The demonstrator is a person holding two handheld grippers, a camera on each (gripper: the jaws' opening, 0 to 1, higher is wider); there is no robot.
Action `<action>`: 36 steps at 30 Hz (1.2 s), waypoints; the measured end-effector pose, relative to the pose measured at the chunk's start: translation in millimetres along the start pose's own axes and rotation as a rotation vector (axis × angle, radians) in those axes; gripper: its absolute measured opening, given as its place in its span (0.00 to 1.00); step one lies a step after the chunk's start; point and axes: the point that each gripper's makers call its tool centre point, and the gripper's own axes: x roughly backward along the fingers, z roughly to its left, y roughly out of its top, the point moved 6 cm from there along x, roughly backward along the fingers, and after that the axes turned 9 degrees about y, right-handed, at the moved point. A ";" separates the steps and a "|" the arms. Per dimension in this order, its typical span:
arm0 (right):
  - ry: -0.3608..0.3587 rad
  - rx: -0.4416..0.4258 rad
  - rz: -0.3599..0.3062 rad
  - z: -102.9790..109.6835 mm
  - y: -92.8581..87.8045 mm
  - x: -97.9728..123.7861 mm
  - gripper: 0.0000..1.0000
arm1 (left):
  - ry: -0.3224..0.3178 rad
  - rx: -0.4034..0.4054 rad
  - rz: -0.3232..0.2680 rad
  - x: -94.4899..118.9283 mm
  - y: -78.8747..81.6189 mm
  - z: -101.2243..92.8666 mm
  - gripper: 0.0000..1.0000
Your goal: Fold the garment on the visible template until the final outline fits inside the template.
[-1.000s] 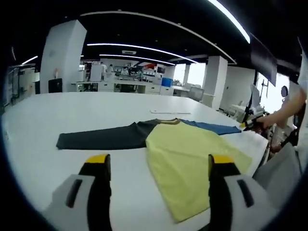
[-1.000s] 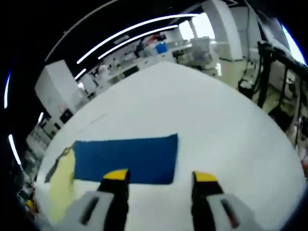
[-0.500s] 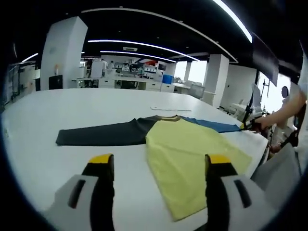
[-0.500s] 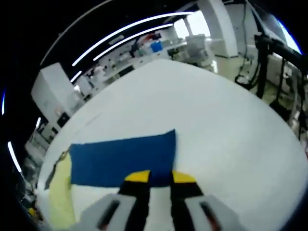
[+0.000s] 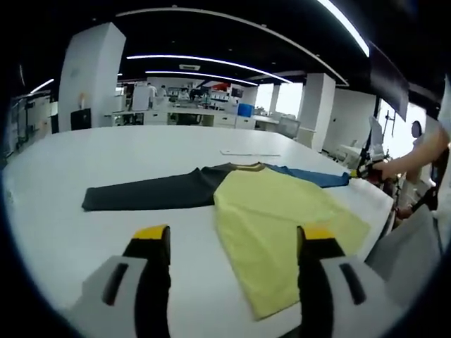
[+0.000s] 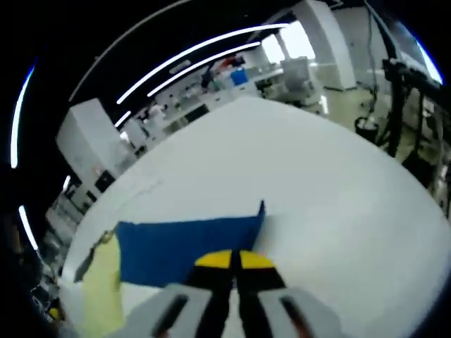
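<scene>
No writing is readable anywhere. The garment (image 5: 261,204) lies spread near the table's (image 5: 106,158) right edge. The right gripper (image 6: 234,260), open 1 second ago, has pinched its jaws onto the blue sleeve (image 6: 187,239), lifting its corner. The left gripper (image 5: 232,243) hovers wide open, holding nothing.

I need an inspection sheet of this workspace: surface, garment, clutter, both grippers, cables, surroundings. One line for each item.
Surface: white table, wide and bare around the garment.
Job's things: garment lying flat, yellow body, dark sleeve stretched out, blue sleeve with its cuff corner lifted; template outline cannot be made out.
Clutter: a thin pale strip beyond the collar.
Grippers: left gripper open, above the table near the hem; right gripper shut on the blue sleeve edge.
Cables: dark cables on a stand off the table.
Surroundings: open lab, white pillar, ceiling light strips, distant benches.
</scene>
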 end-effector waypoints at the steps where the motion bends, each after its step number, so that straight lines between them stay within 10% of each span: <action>1: 0.038 -0.011 -0.012 8.7 2.2 -4.4 0.00 | 0.000 -0.001 0.001 0.1 -0.3 1.3 0.70; 20: 0.423 0.104 0.087 184.6 -6.3 -81.6 0.00 | -0.031 -0.130 0.038 0.3 -1.8 -11.6 0.69; 36: 0.610 0.178 0.206 296.0 -37.8 -122.3 0.00 | 0.002 -0.130 0.031 0.9 -0.7 -1.9 0.67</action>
